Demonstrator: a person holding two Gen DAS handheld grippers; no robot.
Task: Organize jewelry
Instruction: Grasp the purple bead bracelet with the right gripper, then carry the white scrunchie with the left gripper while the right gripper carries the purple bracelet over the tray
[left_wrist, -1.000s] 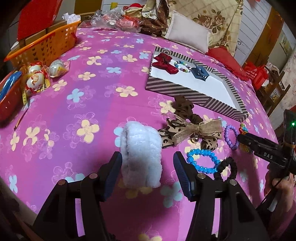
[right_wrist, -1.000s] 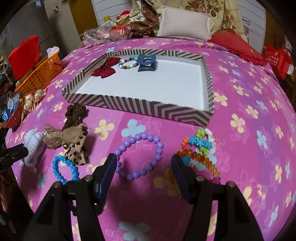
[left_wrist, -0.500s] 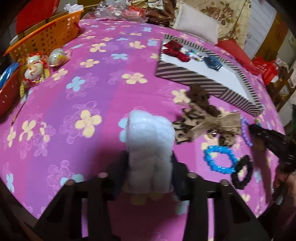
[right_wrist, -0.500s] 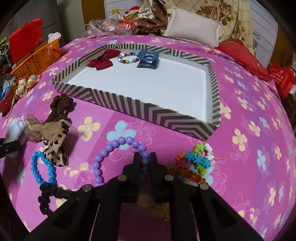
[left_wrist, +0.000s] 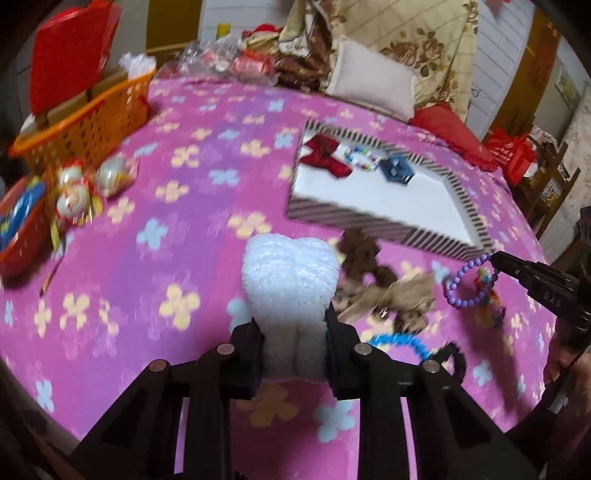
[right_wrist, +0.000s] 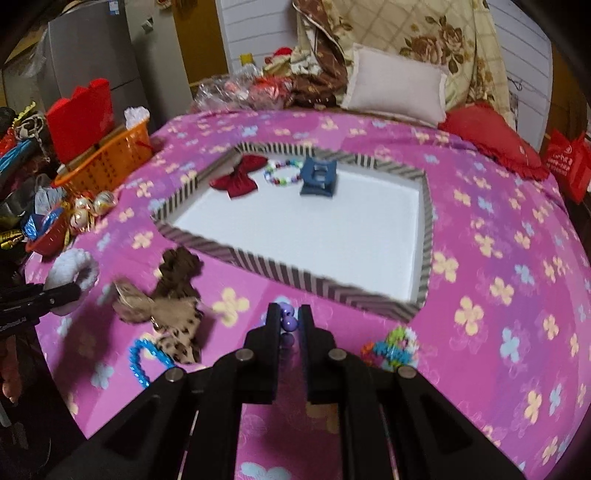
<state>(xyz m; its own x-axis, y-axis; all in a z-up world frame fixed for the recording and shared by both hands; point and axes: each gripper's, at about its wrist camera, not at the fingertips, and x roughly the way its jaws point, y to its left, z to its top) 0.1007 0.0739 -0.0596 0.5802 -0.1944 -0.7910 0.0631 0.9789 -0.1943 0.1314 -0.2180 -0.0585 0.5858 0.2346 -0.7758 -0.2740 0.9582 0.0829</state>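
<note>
My left gripper (left_wrist: 293, 328) is shut on a fluffy white scrunchie (left_wrist: 290, 280) and holds it above the pink flowered cloth; it also shows in the right wrist view (right_wrist: 72, 271). My right gripper (right_wrist: 289, 317) is shut on a purple bead bracelet (right_wrist: 288, 323), which hangs from its tips in the left wrist view (left_wrist: 463, 284). The striped tray (right_wrist: 295, 271) with a white floor holds a red bow (right_wrist: 238, 179), a multicolour bead bracelet (right_wrist: 282, 175) and a blue hair claw (right_wrist: 317, 177).
On the cloth lie a brown scrunchie (right_wrist: 181, 266), a leopard bow (right_wrist: 173, 317), a blue bead bracelet (right_wrist: 138, 360), a black scrunchie (left_wrist: 456, 356) and a colourful bead bracelet (right_wrist: 393, 345). An orange basket (left_wrist: 86, 120) and wrapped ornaments (left_wrist: 74, 197) stand at the left.
Both grippers closed, the left on the white scrunchie and the right on the purple bracelet. Both have since lifted their items off the cloth toward the tray.
</note>
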